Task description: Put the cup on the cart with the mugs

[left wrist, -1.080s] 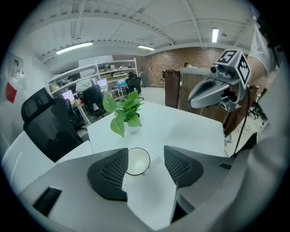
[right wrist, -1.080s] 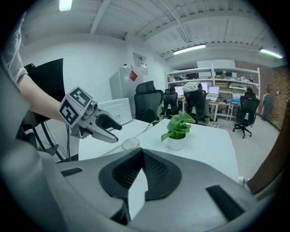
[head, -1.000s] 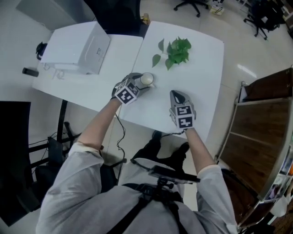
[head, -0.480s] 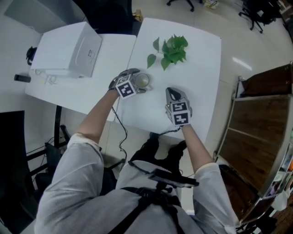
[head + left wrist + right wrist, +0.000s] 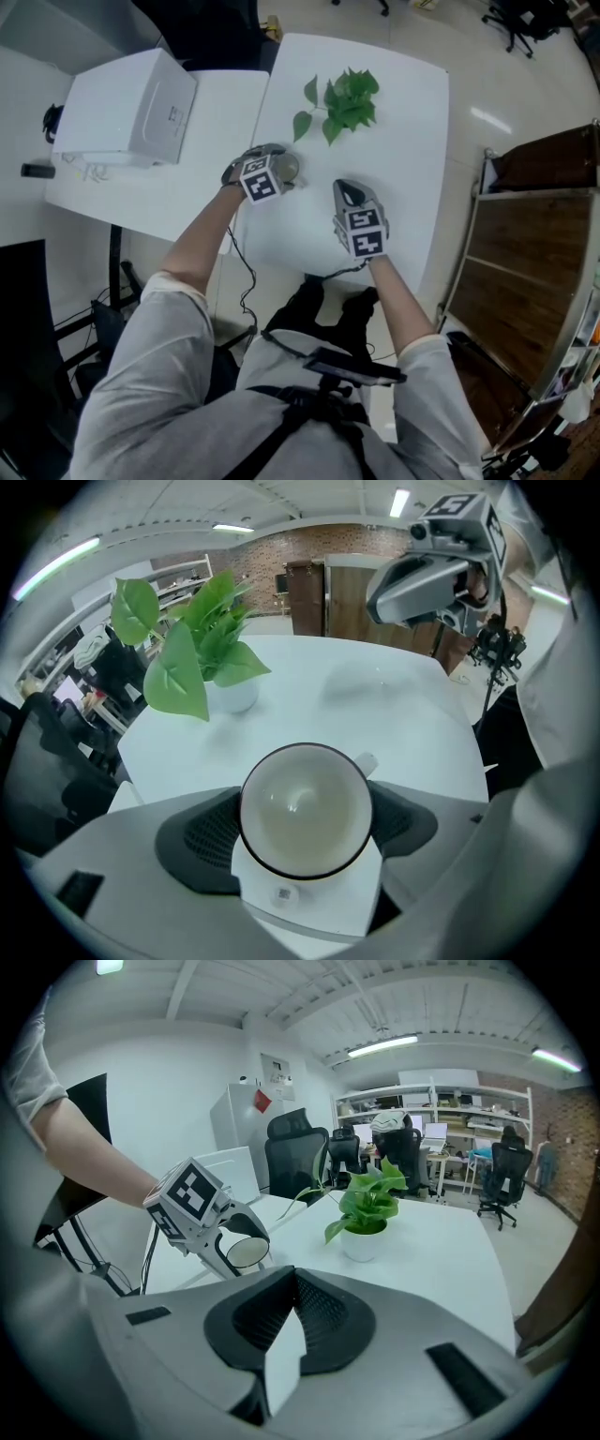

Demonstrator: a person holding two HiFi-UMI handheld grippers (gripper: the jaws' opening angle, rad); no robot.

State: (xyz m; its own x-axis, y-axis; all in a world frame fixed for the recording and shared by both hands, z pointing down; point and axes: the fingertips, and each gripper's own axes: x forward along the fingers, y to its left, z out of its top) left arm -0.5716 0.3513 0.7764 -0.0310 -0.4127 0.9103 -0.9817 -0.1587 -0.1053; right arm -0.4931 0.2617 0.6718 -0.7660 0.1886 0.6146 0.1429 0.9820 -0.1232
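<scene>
A pale cup (image 5: 305,808) with a dark rim stands upright on the white table (image 5: 405,178), its small handle pointing away to the right. My left gripper (image 5: 281,169) points steeply down over it. Its jaws have just been closing, and the dark pads (image 5: 202,832) now lie against both sides of the cup. In the right gripper view the cup (image 5: 247,1252) shows between those jaws. My right gripper (image 5: 345,190) hovers over the table to the right of the cup. It is shut with nothing in it.
A potted green plant (image 5: 342,98) stands on the table beyond the cup. A white box (image 5: 127,108) sits on the neighbouring table to the left. A cart with wooden shelves (image 5: 534,244) stands at the right. Office chairs are in the background.
My left gripper has come down around the cup, which earlier showed beside its tip. The right gripper has shifted only slightly.
</scene>
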